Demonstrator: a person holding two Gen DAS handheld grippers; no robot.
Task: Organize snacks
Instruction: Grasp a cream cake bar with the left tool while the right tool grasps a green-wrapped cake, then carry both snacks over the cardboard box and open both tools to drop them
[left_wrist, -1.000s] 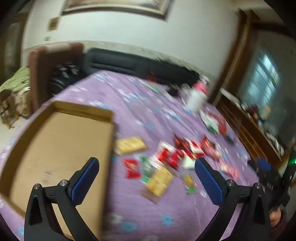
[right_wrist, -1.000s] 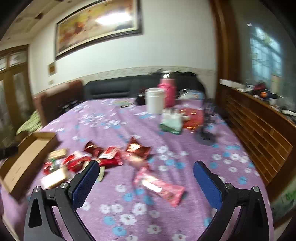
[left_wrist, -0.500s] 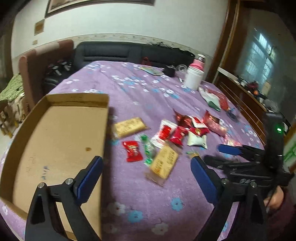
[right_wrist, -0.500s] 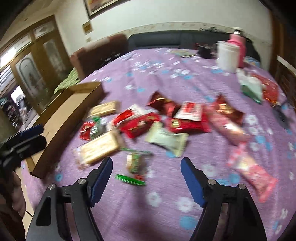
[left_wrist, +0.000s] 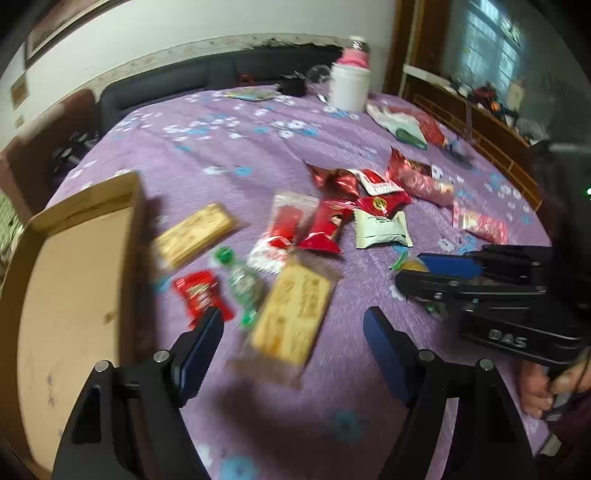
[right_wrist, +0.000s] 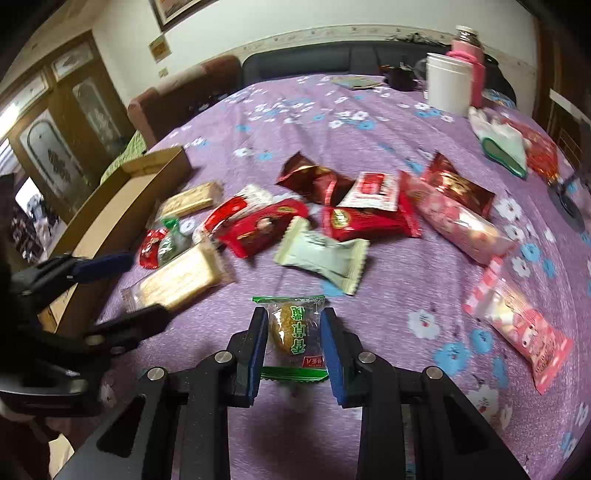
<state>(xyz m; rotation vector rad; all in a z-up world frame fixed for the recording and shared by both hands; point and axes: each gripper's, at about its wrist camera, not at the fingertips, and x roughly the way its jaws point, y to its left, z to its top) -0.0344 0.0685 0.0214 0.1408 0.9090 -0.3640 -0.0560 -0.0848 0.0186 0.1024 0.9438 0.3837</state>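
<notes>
Several wrapped snacks lie on a purple flowered cloth (left_wrist: 221, 140). My right gripper (right_wrist: 293, 332) has its pads on both sides of a clear green-edged pastry packet (right_wrist: 293, 330), closed on it. It also shows in the left wrist view (left_wrist: 410, 273). My left gripper (left_wrist: 293, 328) is open, low over a yellow biscuit pack (left_wrist: 291, 315), which also shows in the right wrist view (right_wrist: 181, 277). An open cardboard box (left_wrist: 70, 280) lies at the left; in the right wrist view it (right_wrist: 122, 206) is also at the left.
Red packets (right_wrist: 258, 225), a pale green packet (right_wrist: 321, 254) and pink packs (right_wrist: 517, 325) lie mid-table. A white jar (right_wrist: 448, 86) and pink flask (right_wrist: 471, 51) stand at the far side. A dark sofa (right_wrist: 314, 59) is beyond. A wooden rail (left_wrist: 480, 133) runs along the right.
Both grippers have dropped lower toward the snacks. The right gripper has narrowed from wide open onto the green-edged pastry packet. The left gripper has moved over the yellow biscuit pack and narrowed somewhat.
</notes>
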